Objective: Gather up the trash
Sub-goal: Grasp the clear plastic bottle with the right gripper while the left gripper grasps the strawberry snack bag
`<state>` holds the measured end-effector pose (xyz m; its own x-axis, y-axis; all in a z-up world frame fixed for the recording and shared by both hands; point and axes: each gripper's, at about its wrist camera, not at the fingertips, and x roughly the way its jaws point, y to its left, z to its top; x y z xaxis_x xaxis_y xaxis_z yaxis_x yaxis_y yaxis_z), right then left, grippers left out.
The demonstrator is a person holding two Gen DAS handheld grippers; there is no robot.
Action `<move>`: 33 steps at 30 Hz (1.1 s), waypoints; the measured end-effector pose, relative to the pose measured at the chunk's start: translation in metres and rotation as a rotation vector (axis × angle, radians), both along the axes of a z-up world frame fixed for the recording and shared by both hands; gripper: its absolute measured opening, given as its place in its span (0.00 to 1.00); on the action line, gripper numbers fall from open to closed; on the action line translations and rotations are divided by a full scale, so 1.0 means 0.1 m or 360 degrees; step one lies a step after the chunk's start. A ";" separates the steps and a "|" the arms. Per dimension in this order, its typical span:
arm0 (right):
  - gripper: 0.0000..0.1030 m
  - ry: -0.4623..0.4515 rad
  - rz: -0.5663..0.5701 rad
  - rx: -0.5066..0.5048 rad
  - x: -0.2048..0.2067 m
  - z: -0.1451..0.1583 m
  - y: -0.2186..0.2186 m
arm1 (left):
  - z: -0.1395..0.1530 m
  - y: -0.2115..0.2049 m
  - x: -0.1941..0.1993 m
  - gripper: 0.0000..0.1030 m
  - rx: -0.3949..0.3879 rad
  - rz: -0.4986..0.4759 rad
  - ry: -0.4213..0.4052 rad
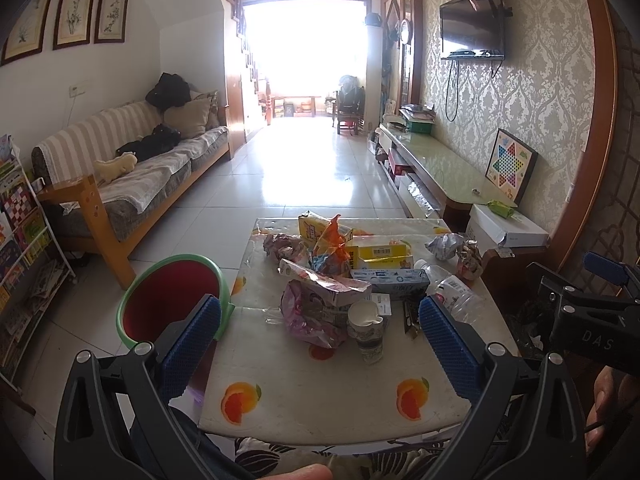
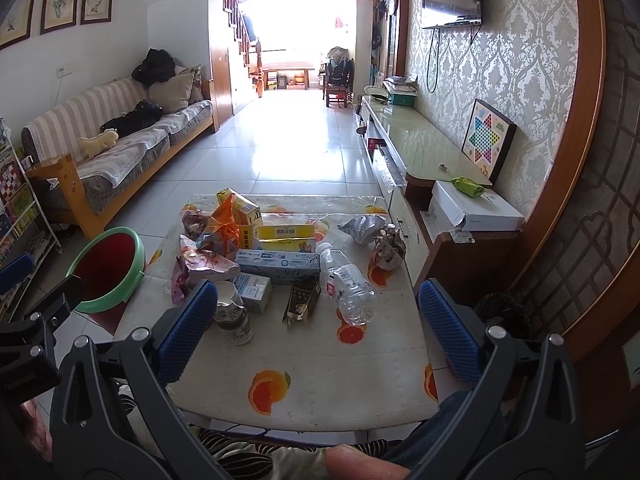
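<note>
A heap of trash lies on the low table [image 1: 320, 400]: a paper cup [image 1: 366, 330], a pink crumpled wrapper [image 1: 308, 316], a clear plastic bottle [image 2: 350, 286], a blue-white carton [image 2: 278, 266], yellow boxes [image 2: 286, 236], an orange bag [image 2: 224, 222], a brown sachet [image 2: 302, 302] and crumpled foil [image 2: 364, 228]. A green-rimmed red bin [image 1: 172, 296] stands left of the table, also in the right wrist view [image 2: 106, 270]. My left gripper [image 1: 320, 340] is open and empty before the cup. My right gripper [image 2: 316, 320] is open and empty near the bottle.
A striped sofa [image 1: 132, 172] runs along the left wall. A TV cabinet [image 1: 440, 168] with a checkers board [image 1: 510, 166] lines the right wall. A white box [image 2: 472, 204] sits by the table's right. A book rack [image 1: 20, 248] stands far left.
</note>
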<state>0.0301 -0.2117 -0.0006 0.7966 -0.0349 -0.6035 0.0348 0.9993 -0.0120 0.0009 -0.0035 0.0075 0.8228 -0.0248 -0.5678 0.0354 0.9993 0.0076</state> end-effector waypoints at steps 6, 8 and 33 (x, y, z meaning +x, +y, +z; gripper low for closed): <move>0.97 0.0058 -0.0049 0.0022 0.14 -0.23 -0.20 | -0.17 -0.03 0.21 0.93 -0.0025 -0.0056 0.0081; 0.97 0.0084 -0.0058 -0.0003 0.21 -0.35 -0.24 | -0.26 -0.06 0.34 0.93 -0.0021 -0.0093 0.0135; 0.97 0.0473 0.0011 -0.0055 1.57 -1.47 -0.50 | -1.62 0.15 2.26 0.92 -0.0566 0.0152 0.0881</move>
